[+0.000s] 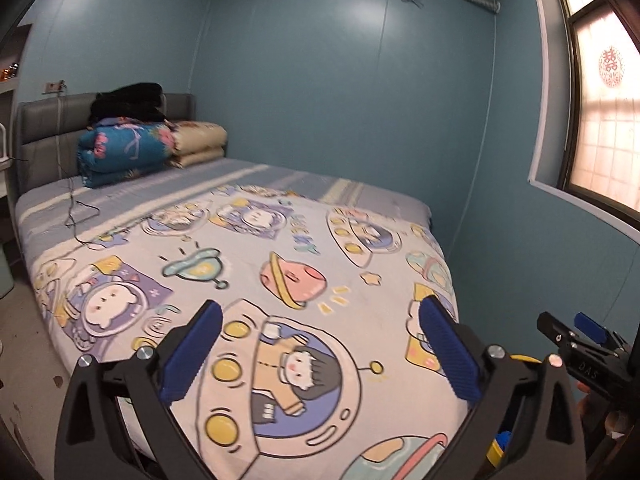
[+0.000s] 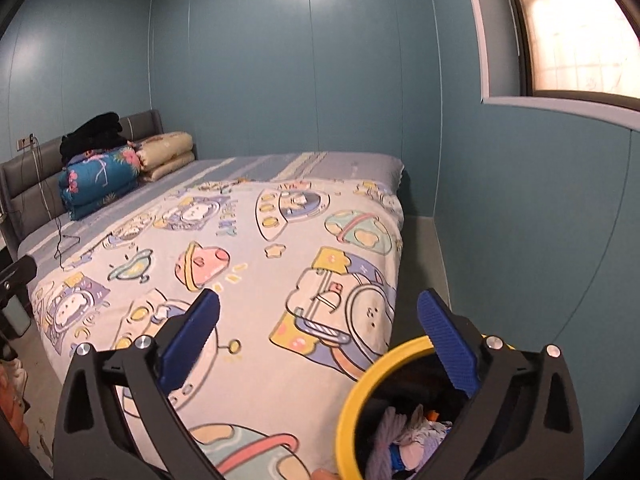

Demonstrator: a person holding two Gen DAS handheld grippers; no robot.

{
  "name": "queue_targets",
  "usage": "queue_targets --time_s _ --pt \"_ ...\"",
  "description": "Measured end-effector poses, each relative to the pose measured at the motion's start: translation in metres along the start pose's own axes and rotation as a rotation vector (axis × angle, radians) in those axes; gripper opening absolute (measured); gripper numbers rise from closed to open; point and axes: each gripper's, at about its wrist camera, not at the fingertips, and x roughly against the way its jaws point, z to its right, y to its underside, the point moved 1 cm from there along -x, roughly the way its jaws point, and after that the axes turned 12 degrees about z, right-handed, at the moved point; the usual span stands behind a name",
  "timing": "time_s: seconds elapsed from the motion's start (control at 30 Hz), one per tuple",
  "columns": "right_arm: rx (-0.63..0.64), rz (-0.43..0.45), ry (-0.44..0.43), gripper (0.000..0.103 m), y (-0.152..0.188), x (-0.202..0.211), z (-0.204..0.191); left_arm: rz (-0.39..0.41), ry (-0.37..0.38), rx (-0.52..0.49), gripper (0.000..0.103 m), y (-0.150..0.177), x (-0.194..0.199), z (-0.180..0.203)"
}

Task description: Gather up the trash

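blue-walled bedroom, filled mostly by a bed (image 1: 248,240) running from near to the far left corner, spread with a pale cartoon space-print cover (image 2: 248,280). window (image 1: 600,120) set in the right wall, glowing warm. grey padded headboard (image 1: 44,132) at the far left end. against it a folded blue floral quilt (image 1: 124,152), a folded cream quilt (image 1: 198,144) just to its right and touching it, black clothing (image 1: 128,102) heaped on top. thin dark cable (image 1: 72,208) trailing from the headboard side onto the striped sheet. at the near right corner of the bed, on the floor side, a yellow-rimmed bin (image 2: 360,400) with dark inside, holding crumpled trash (image 2: 404,436) of whitish, lilac and blue scraps, an orange bit among them. left gripper (image 1: 320,354) held over the near end of the cover, blue pads spread wide, nothing between them. right gripper (image 2: 318,350) likewise spread wide and empty, its right finger (image 2: 448,344) crossing in front of the bin's rim; touching or not, cannot tell. in the left view, right gripper visible at the far right edge.
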Motion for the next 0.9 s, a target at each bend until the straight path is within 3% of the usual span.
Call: queue_targets --time_s 0.33,0.67,0.9 --pt "-0.024 0.114 0.004 0.095 -0.006 0.025 -0.025 0.123 -0.075 -0.055 0.095 -0.005 0.041 -0.007" --pt "0.025 0.126 0.002 0.095 0.000 0.039 -0.038 0.151 -0.089 -0.027 0.095 -0.006 0.064 0.002" --pt "0.029 0.147 0.009 0.095 0.001 0.045 -0.041 0.122 -0.086 -0.014 0.095 -0.002 0.067 0.004"
